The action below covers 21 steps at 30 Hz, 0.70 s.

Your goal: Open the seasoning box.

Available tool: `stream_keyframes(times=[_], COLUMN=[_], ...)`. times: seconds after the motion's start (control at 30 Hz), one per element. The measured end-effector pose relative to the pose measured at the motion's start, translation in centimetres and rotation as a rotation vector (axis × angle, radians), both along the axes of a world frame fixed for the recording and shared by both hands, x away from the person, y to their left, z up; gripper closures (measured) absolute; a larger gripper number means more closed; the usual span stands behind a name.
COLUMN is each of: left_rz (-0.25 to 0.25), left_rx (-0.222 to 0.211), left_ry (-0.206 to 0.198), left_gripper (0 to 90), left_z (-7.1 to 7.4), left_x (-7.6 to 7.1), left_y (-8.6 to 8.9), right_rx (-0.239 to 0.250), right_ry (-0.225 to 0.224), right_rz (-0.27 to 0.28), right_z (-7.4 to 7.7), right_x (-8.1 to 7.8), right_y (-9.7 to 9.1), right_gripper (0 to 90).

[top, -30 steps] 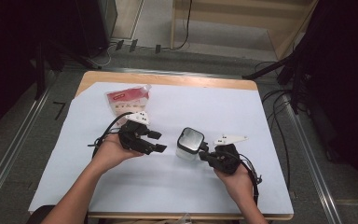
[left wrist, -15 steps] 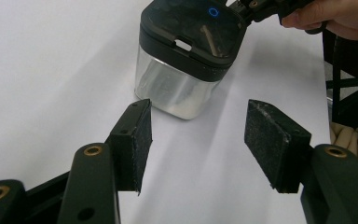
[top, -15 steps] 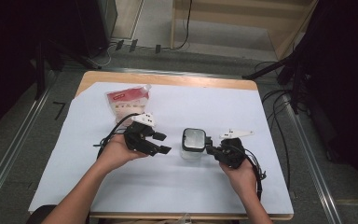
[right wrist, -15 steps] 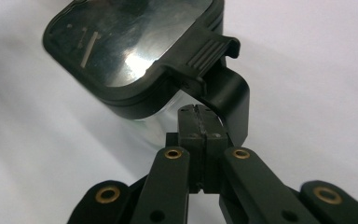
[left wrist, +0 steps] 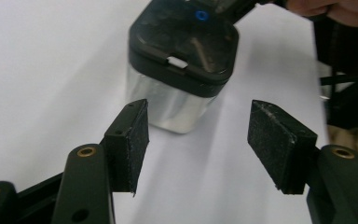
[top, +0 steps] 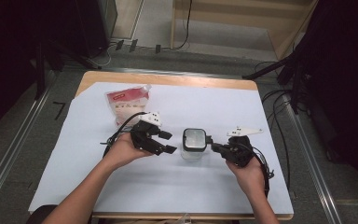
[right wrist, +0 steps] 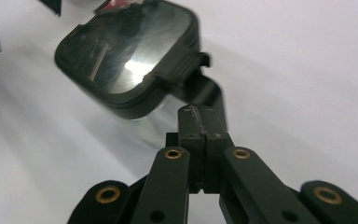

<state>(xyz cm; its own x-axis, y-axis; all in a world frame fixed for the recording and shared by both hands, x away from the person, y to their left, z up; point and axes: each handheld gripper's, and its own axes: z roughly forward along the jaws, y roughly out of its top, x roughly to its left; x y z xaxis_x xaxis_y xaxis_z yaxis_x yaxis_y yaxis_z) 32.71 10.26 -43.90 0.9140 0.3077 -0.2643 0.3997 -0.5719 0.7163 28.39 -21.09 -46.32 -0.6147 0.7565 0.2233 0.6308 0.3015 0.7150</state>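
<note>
Clear container [top: 194, 148] with black lid stands mid-table between both tools: right gripper [top: 216, 148], jaws pressed together, sits against its lid latch side; left gripper [top: 167, 142], jaws wide, faces it just beside, container ahead.

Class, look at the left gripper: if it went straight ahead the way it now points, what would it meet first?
Most likely the clear container with the black lid; it stands just ahead of the open left gripper, slightly toward one jaw, though depth is hard to judge.
</note>
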Motion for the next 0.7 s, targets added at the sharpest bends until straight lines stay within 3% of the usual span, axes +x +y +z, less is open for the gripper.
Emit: stream_keyframes(times=[0.1,0.2,0.37,0.5,0.57,0.7], left_rz=[-0.016,-0.026,-0.052,-0.054,-0.049,-0.040], left_rx=[-0.018,-0.021,-0.024,0.001,-0.004,0.034], left_ry=[-0.033,-0.012,-0.014,-0.030,-0.025,-0.041], left_gripper=[35.0,29.5,26.6,26.3,25.1,20.0], left_z=[0.4,0.5,0.4,0.5,0.2,-0.3], left_x=[0.2,1.0,1.9,2.3,2.5,2.6], left_y=[-0.6,-0.9,-1.6,-2.3,-2.4,-2.6], right_rx=[0.003,0.000,0.009,0.018,0.028,0.036], right_ry=[0.000,0.003,0.021,0.028,0.034,0.045], right_rz=[-0.012,-0.012,-0.005,0.028,0.025,0.016], right_z=[0.2,0.2,-0.1,-0.2,-0.4,-0.6], right_x=[0.1,0.5,1.6,2.0,2.2,2.3], right_y=[-0.7,-1.3,-1.4,-1.0,-0.9,-1.0], right_gripper=[90.0,90.0,90.0,90.0,90.0,90.0])
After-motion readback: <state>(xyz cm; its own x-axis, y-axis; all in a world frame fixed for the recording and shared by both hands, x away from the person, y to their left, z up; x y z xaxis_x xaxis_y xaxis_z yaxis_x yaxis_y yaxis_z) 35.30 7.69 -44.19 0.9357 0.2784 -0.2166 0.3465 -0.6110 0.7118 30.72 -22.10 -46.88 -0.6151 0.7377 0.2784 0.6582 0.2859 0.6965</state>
